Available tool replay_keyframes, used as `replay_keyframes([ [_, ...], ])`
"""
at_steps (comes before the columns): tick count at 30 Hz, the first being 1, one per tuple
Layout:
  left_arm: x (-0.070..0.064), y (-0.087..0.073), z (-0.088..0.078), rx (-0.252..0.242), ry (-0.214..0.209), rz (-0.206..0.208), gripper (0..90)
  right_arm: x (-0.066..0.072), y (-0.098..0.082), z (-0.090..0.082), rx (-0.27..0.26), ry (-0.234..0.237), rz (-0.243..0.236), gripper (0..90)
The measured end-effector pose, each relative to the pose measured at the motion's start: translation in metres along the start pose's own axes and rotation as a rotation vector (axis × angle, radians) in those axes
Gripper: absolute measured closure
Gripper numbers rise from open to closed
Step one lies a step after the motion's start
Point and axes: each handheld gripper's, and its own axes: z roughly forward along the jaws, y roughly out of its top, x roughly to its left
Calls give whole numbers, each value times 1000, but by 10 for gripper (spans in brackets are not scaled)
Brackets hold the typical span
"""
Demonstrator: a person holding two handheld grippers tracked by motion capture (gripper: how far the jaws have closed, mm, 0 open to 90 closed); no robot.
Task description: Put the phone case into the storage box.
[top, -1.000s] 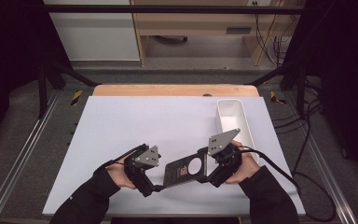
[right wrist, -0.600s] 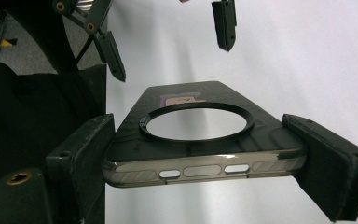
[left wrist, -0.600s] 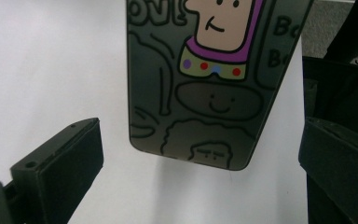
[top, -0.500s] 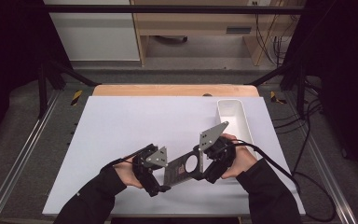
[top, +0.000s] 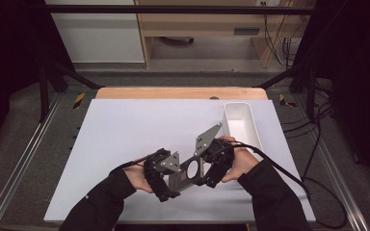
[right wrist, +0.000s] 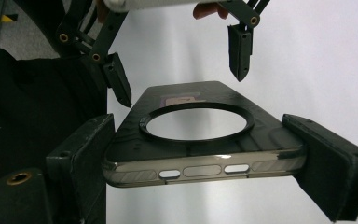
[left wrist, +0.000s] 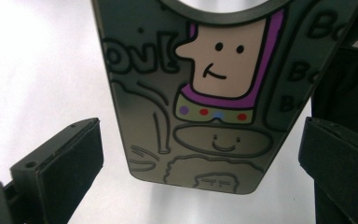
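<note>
A dark phone case point(top: 187, 172) is being held just above the white table point(top: 125, 130), near its front edge and between the two hands, with a white tray point(top: 241, 126) lying further back on the right. It is being pinched across its sides by the right gripper point(right wrist: 200, 163), whose jaws are being pressed against both edges of the end nearest that camera. The jaws of the left gripper point(left wrist: 200, 163) are being kept spread on either side of the case's cartoon-printed end, with a gap showing at each side.

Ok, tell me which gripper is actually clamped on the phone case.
The right gripper: it presses the phone case's sides. The left gripper stands open around its end, not touching.
</note>
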Motion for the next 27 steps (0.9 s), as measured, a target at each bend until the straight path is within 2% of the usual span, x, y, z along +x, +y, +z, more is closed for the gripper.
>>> replay_keyframes([
  [10,1,7,8,25,-29,7,0,0,7,4,17,6,-11,130],
  [12,1,9,10,36,-42,10,0,0,8,5,22,10,-12,130],
  [20,1,15,15,79,-50,22,19,1,10,8,57,3,-22,130],
  [22,1,17,18,106,-51,27,21,2,11,8,61,0,-24,130],
  [27,1,20,20,123,-57,40,31,3,13,7,71,1,-34,130],
])
